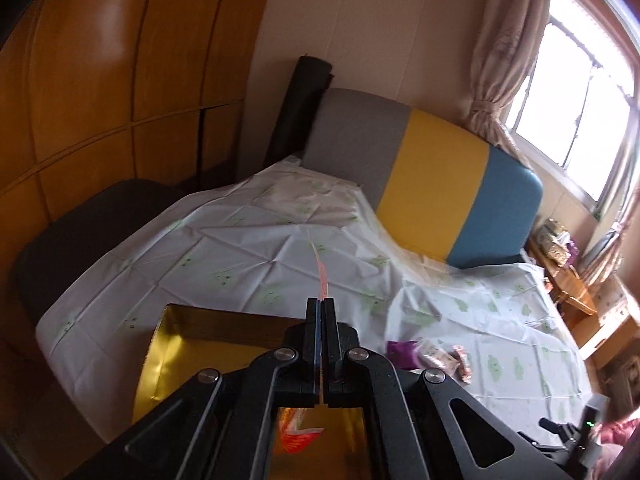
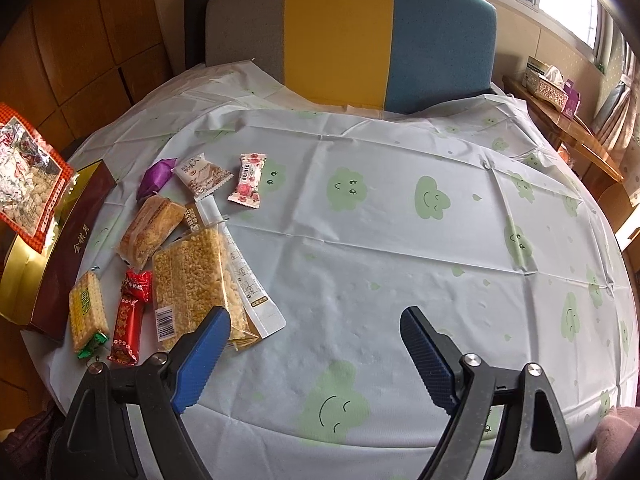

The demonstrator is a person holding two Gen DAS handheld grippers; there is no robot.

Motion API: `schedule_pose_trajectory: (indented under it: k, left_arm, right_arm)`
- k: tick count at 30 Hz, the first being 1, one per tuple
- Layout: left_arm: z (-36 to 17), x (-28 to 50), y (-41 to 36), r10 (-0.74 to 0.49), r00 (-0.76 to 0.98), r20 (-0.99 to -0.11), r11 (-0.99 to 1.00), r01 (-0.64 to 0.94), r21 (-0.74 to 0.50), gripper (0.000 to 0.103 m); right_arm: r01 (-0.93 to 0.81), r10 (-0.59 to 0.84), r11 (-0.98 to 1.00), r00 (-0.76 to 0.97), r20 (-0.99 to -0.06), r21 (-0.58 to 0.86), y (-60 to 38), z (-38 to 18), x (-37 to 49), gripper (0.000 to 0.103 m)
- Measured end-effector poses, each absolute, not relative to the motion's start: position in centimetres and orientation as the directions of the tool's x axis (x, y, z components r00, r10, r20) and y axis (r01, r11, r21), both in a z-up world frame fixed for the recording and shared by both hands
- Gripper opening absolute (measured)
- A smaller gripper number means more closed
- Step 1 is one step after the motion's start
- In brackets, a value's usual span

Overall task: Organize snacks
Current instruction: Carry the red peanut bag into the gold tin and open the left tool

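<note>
My left gripper [image 1: 321, 304] is shut on the thin edge of a red checkered snack bag [image 2: 28, 176], which hangs over the open gold-lined box [image 1: 192, 344] at the table's left edge. In the right wrist view the box [image 2: 64, 248] shows its maroon side. Several wrapped snacks lie beside it: a purple candy [image 2: 156, 178], a pink flowered packet [image 2: 250, 180], a pastry packet [image 2: 146, 230], a large rice-crisp packet [image 2: 192, 280], a red bar [image 2: 130, 320] and a yellow cracker packet [image 2: 86, 312]. My right gripper [image 2: 316, 344] is open just above the cloth, its left pad [image 2: 204, 356] over the rice-crisp packet's near end.
A white cloth with green smiling clouds [image 2: 400, 240] covers the round table. A grey, yellow and blue chair back [image 2: 352, 36] stands at the far side. Wooden cabinets [image 1: 100, 80] are on the left, with a dark seat [image 1: 92, 232] below them. A side table with a tissue box [image 2: 552, 84] sits under the window.
</note>
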State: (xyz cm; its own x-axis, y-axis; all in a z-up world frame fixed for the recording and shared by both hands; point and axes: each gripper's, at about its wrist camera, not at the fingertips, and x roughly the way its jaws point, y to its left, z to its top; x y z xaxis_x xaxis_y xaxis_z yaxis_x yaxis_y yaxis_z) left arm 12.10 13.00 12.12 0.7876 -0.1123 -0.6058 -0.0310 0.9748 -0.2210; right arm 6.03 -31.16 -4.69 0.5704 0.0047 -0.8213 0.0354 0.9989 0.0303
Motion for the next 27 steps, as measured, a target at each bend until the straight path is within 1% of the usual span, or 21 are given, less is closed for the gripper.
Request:
schedule_pose_trajectory:
  k: [3, 5, 6, 7, 8, 14, 17, 20, 25, 26, 27]
  left_arm:
    - [9.7, 12.2, 15.4, -0.020, 0.740, -0.672, 0.971, -0.147, -0.191, 0.000]
    - [9.0, 11.5, 16.7, 0.071, 0.736, -0.674, 0.965, -0.223, -0.142, 0.003]
    - [8.8, 11.1, 17.3, 0.099, 0.735, -0.671, 0.960, -0.247, -0.130, 0.007]
    - [8.6, 10.6, 18.0, 0.112, 0.736, -0.667, 0.956, -0.263, -0.129, 0.019]
    - [8.5, 10.2, 18.6, 0.128, 0.736, -0.665, 0.950, -0.283, -0.129, 0.027]
    - [7.0, 8.2, 21.0, 0.242, 0.690, -0.682, 0.916, -0.394, -0.074, 0.028]
    - [6.2, 7.0, 21.6, 0.267, 0.682, -0.681, 0.910, -0.412, -0.055, 0.032]
    - [5.0, 6.2, 22.1, 0.250, 0.669, -0.700, 0.910, -0.410, -0.067, 0.038]
    - [2.3, 5.2, 22.1, 0.160, 0.631, -0.759, 0.926, -0.362, -0.106, 0.038]
    - [1.8, 5.1, 22.0, 0.143, 0.622, -0.770, 0.929, -0.352, -0.112, 0.038]
    - [1.4, 4.8, 21.9, 0.134, 0.616, -0.776, 0.930, -0.349, -0.117, 0.038]
  right_arm:
    - [0.014, 0.014, 1.000, 0.574, -0.819, 0.028, -30.6, -4.7, 5.9, 0.088]
    - [0.000, 0.022, 1.000, 0.577, -0.816, 0.027, -30.1, -4.7, 5.8, 0.088]
    - [-0.007, 0.029, 1.000, 0.578, -0.816, 0.030, -30.0, -4.7, 5.8, 0.088]
    - [-0.016, 0.036, 0.999, 0.577, -0.816, 0.034, -29.7, -4.7, 5.7, 0.088]
    - [-0.026, 0.042, 0.999, 0.578, -0.815, 0.033, -29.4, -4.7, 5.6, 0.088]
    - [-0.124, 0.098, 0.992, 0.568, -0.817, 0.032, -26.2, -5.0, 5.0, 0.089]
    - [-0.181, 0.138, 0.982, 0.552, -0.823, 0.043, -24.2, -5.0, 4.8, 0.088]
    - [-0.251, 0.181, 0.967, 0.535, -0.825, 0.049, -21.7, -4.9, 4.7, 0.088]
    - [-0.377, 0.247, 0.925, 0.494, -0.834, 0.051, -17.0, -5.1, 4.8, 0.088]
    - [-0.402, 0.256, 0.915, 0.486, -0.836, 0.046, -16.1, -5.2, 4.9, 0.087]
    - [-0.426, 0.262, 0.904, 0.475, -0.840, 0.041, -15.2, -5.2, 4.9, 0.083]
